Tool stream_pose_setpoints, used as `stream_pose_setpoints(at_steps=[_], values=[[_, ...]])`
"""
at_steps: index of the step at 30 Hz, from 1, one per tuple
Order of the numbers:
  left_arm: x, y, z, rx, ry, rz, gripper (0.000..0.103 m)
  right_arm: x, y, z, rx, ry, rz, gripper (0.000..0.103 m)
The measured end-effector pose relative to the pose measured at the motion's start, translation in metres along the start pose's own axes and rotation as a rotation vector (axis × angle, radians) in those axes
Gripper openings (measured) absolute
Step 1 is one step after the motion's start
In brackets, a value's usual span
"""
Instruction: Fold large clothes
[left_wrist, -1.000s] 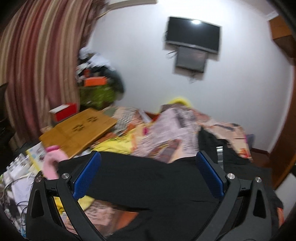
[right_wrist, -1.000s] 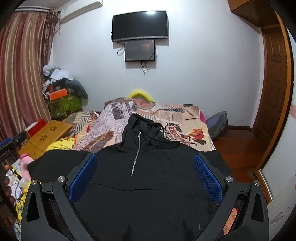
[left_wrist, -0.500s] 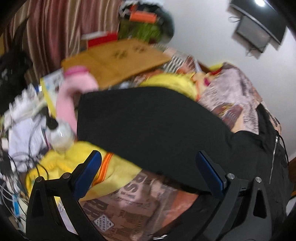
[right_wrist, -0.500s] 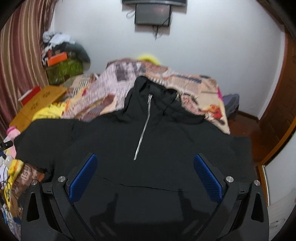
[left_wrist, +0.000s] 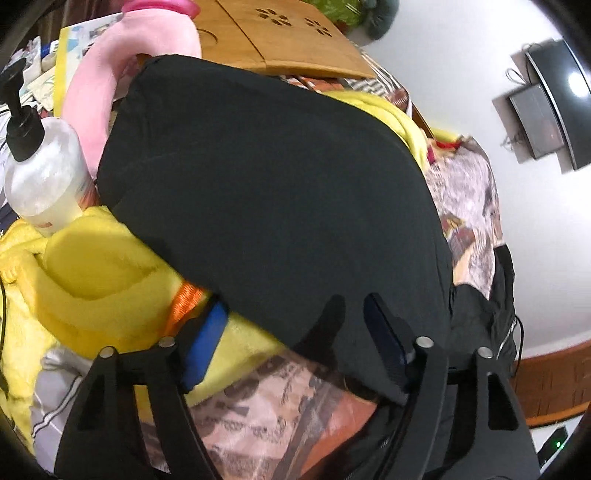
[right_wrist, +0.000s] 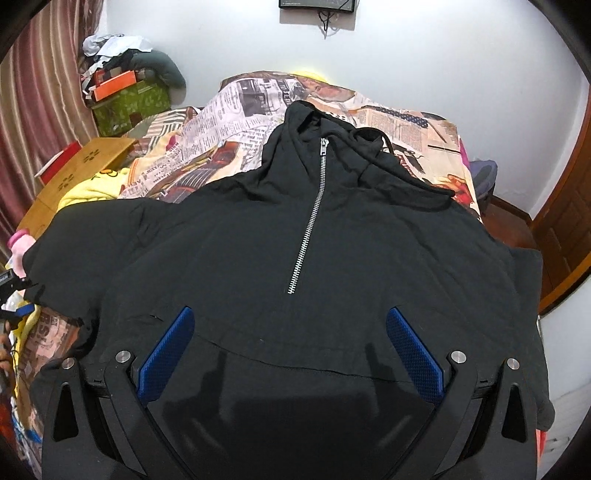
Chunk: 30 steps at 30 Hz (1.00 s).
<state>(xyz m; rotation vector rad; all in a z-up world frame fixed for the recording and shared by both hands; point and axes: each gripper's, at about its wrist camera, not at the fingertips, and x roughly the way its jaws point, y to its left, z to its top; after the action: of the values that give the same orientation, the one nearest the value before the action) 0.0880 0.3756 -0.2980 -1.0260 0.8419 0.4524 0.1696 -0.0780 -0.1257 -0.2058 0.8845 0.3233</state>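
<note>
- Since the earlier frame, left gripper has dropped to the black hoodie's sleeve, jaws open astride its hem.
- Right gripper hovers agape above hoodie, spread across newspaper-print bedspread.
- Beyond sleeve: yellow cloth, pump bottle.

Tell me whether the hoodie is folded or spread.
Spread: the hoodie lies flat, zipper up, both sleeves out sideways.
</note>
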Motion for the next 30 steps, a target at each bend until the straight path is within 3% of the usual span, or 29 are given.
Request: stream_pose_setpoints(at_steps=[2,4,7,10,15,18,23,30], values=[[-0.003,0.000,0.003,-0.007,-0.024,0.020,0.063,0.000,-0.001,0.002,0.005,0.001,-0.001,0.103],[-0.005,-0.002,0.005,-0.002,-0.040,0.065,0.044,-0.002,-0.002,0.003,0.008,0.001,-0.004,0.103],[-0.013,-0.010,0.002,0.021,-0.089,0.149,0.027,-0.008,-0.004,0.005,0.009,-0.008,-0.007,0.103],[-0.025,-0.024,-0.001,0.090,-0.153,0.224,0.016,-0.016,-0.008,0.006,0.005,-0.026,-0.016,0.103],[-0.044,-0.062,-0.004,0.212,-0.249,0.297,0.010,-0.033,-0.013,0.006,-0.002,-0.055,-0.028,0.103],[-0.060,-0.090,0.001,0.261,-0.297,0.258,0.008,-0.043,-0.019,0.005,-0.007,-0.074,-0.043,0.103],[-0.082,-0.148,0.006,0.344,-0.339,0.131,0.004,-0.056,-0.029,0.003,0.005,-0.100,-0.057,0.103],[-0.089,-0.245,-0.033,0.527,-0.304,-0.051,0.003,-0.067,-0.049,-0.003,0.031,-0.121,-0.066,0.103]])
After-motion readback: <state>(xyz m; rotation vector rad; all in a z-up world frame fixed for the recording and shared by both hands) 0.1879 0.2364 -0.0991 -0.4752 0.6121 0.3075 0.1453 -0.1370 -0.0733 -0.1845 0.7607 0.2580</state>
